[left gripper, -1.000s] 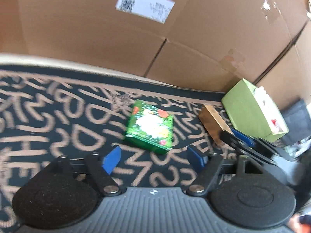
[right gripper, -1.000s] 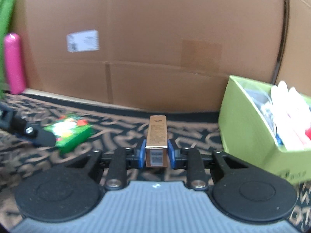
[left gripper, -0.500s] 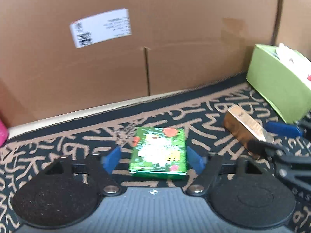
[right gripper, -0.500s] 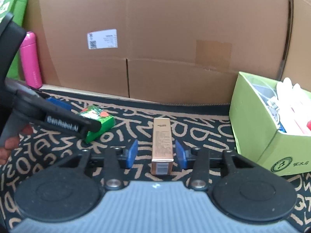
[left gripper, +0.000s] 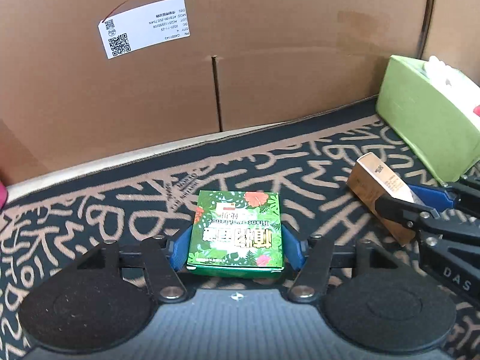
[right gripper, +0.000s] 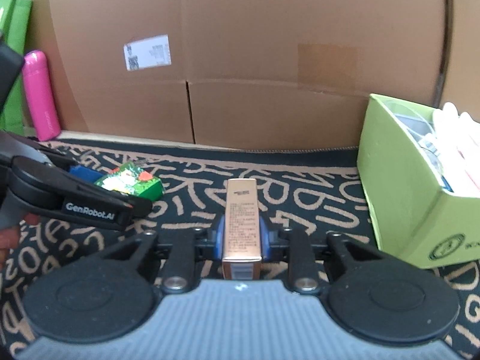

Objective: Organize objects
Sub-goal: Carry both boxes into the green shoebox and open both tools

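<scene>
Left gripper (left gripper: pixel 237 247) low over patterned rug (left gripper: pixel 90 219), blue pads (left gripper: pixel 181 249) set against both sides of green floral box (left gripper: pixel 237 231); box flat on rug, pads touching or nearly so, firm clamping not confirmable from this view. From right wrist view, same green floral box (right gripper: pixel 130 181) lying on rug left of centre, left gripper (right gripper: pixel 99 193) reaching in over it from the left edge, one blue pad just visible beside the box. Right gripper (right gripper: pixel 241 238) closed on gold carton (right gripper: pixel 241 219), blue pads pressed to both long sides, carton pointing straight forward along the fingers, near end towards camera. In left wrist view, gold carton (left gripper: pixel 379 192) seen at right, far end on or just above rug, cannot tell which, held at its near end by right gripper (left gripper: pixel 417 204). Lime-green bin (right gripper: pixel 414 186) on rug at right, open top, white and mixed items inside, apart from gold carton. Cardboard wall (right gripper: pixel 255 60) along back of rug, white label (right gripper: pixel 147 51) stuck on it. Pink bottle (right gripper: pixel 40 96) upright at far left against the cardboard
</scene>
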Demonstrator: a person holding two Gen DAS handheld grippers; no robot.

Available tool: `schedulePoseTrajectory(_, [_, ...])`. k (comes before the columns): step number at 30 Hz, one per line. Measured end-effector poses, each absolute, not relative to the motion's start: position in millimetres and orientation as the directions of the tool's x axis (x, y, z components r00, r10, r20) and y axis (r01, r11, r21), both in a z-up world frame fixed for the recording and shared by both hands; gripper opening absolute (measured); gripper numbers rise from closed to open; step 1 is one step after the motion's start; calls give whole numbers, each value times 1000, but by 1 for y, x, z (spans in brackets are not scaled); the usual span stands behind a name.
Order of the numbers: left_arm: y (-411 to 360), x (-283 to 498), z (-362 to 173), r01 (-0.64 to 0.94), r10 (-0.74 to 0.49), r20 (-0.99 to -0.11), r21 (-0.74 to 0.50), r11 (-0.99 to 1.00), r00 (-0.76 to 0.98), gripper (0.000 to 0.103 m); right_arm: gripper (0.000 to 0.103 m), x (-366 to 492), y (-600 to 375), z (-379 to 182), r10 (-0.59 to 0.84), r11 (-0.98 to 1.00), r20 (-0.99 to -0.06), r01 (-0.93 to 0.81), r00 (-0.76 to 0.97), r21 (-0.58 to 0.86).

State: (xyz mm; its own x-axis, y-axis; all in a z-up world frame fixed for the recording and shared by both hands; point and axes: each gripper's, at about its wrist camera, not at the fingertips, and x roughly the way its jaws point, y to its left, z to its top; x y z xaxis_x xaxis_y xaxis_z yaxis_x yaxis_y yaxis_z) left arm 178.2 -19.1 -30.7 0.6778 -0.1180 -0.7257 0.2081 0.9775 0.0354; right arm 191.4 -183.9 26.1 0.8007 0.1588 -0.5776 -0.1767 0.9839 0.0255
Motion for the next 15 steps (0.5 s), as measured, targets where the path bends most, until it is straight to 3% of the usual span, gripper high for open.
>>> schedulePoseTrajectory(10, [-83, 140, 31, 332, -305, -635, -80, 940, 710, 65, 24, 130, -232, 78, 165, 986, -427, -164, 889, 39])
schedulePoseTrajectory(15, [-139, 133, 61, 412, -389, -577, -98, 906, 718, 65, 24, 109, -278, 104, 80, 997, -364, -77, 928, 23])
